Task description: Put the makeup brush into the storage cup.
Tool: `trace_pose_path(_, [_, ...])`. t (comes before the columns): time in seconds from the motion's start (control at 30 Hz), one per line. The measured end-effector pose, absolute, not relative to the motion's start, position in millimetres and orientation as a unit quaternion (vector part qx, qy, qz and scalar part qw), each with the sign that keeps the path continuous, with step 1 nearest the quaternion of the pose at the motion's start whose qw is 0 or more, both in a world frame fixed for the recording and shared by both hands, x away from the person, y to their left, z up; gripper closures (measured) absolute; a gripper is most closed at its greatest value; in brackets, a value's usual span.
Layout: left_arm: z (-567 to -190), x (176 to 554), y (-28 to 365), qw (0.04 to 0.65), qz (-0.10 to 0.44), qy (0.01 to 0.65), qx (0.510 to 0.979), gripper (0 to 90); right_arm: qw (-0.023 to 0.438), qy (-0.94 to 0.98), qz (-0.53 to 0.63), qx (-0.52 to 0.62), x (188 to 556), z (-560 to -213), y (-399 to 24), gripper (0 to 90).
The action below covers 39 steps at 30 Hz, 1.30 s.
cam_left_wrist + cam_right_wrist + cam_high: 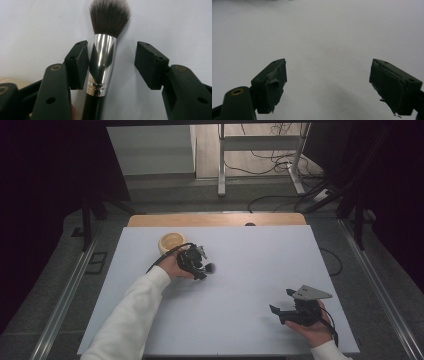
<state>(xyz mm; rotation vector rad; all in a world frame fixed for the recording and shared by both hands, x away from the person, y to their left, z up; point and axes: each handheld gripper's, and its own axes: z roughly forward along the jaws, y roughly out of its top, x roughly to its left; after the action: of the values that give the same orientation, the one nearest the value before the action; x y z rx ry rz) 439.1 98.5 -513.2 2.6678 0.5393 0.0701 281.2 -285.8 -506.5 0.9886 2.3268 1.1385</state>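
Right claw [328, 85] held wide over the bare counter [324, 32]

Two black jaws rise from the bottom edge, well apart, with nothing between them. Their pads look worn, with torn, ragged edges on both. A brass-coloured rivet [237, 91] shows on the left jaw's arm. The pale counter lies beneath, with a soft shadow between the jaws.

High view overhead, facing forward-down; gripper views close above the shared white table [240, 270]
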Motion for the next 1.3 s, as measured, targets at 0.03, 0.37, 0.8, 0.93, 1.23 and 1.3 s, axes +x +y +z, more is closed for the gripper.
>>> trace_pose_path(0.03, [-513.9,439.2,99.5,0.212,0.021,0.197,0.957,45.0,0.185,0.825,0.404,0.35,281.1,-506.3,-285.8,15.2])
trace_pose_path(0.37, [-511.7,436.4,97.7,0.211,0.022,0.176,0.961,60.5,0.187,0.824,0.407,0.348,278.7,-504.3,-284.6,15.3])
trace_pose_path(0.8, [-507.0,426.6,88.9,0.187,0.049,0.154,0.969,70.7,0.195,0.817,0.416,0.349,276.3,-500.8,-285.6,16.4])
trace_pose_path(0.93, [-498.2,418.3,85.0,0.177,0.062,0.143,0.972,70.7,0.196,0.814,0.421,0.35,276.4,-499.9,-286.9,16.8])
trace_pose_path(1.23, [-475.5,407.3,92.4,0.193,0.097,0.15,0.965,70.8,0.2,0.813,0.42,0.351,274.9,-499.0,-285.5,16.8])
trace_pose_path(1.3, [-470.4,404.6,95.3,0.201,0.101,0.149,0.963,70.8,0.205,0.81,0.422,0.352,274.8,-498.4,-285.9,17.0])
